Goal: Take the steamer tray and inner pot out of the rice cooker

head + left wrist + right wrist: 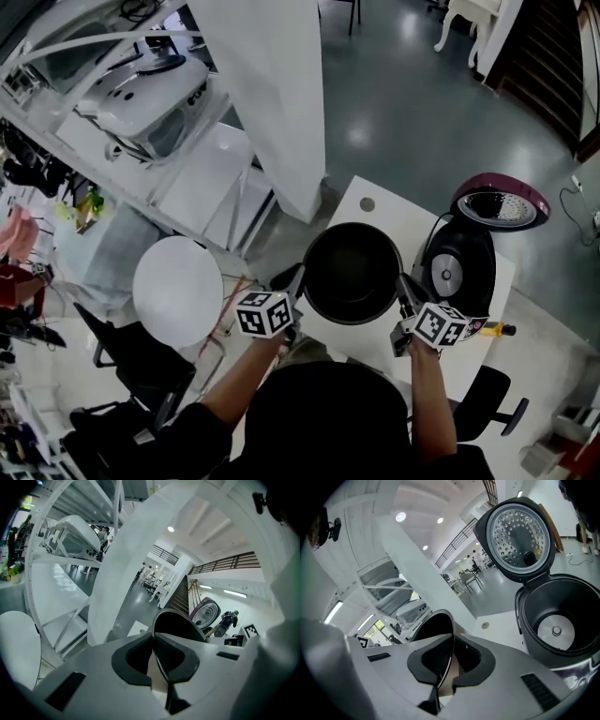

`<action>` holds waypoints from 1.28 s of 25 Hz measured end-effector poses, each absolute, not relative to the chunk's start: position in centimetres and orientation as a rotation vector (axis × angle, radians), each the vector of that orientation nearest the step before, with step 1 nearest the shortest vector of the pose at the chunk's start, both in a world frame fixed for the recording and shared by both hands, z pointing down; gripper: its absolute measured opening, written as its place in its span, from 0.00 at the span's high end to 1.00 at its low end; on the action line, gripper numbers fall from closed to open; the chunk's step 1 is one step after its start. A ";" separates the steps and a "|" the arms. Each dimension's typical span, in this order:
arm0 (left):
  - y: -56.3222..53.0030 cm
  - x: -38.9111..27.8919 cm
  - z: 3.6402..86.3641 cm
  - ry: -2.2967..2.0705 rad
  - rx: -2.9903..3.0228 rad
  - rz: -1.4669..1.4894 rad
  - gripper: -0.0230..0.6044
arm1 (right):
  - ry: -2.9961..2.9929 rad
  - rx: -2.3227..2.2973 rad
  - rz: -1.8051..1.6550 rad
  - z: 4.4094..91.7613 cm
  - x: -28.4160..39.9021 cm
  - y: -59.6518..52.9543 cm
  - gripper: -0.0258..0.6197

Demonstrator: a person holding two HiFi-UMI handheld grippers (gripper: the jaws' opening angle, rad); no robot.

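Note:
The black inner pot (352, 274) hangs above the left part of the white table (375, 352), out of the rice cooker (461, 267). My left gripper (298, 281) is shut on the pot's left rim and my right gripper (405, 287) on its right rim. In the left gripper view the thin rim (180, 626) runs between the pads of the left gripper (152, 656). The right gripper view shows the same for the right gripper (451, 660) on the pot (433, 629). The cooker (562, 620) stands open and empty, heating plate (555, 631) bare, lid (518, 538) raised. No steamer tray shows.
A white round disc (178, 291) sits to the left of the table, above a black chair (141, 361). A wide white column (277, 94) rises behind the table. White shelving (141, 103) lies to the far left. A cable (572, 202) trails on the floor by the cooker's lid (502, 202).

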State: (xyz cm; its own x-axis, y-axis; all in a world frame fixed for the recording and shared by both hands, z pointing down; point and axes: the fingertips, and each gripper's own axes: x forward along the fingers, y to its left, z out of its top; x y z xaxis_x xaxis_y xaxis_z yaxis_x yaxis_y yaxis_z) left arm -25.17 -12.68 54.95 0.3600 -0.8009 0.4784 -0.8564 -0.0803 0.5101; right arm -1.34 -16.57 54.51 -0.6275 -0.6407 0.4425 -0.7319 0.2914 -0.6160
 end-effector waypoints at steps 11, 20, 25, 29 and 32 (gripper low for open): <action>-13.0 -26.0 60.0 -1.319 1.876 0.112 0.94 | -2.286 1.394 1.304 59.3 -1.9 -14.3 0.94; -13.7 -26.1 64.0 -1.241 1.880 0.197 0.94 | -2.153 1.410 1.371 64.3 -1.9 -12.9 0.94; -14.2 -25.8 66.0 -1.191 1.876 0.224 0.94 | -2.099 1.427 1.363 65.7 -1.7 -12.8 0.94; -14.0 -25.3 67.3 -1.145 1.881 0.239 0.94 | -2.043 1.439 1.391 67.3 -1.2 -12.0 0.94; -14.0 -25.2 68.4 -1.123 1.873 0.247 0.94 | -2.018 1.441 1.393 68.1 -1.2 -11.6 0.94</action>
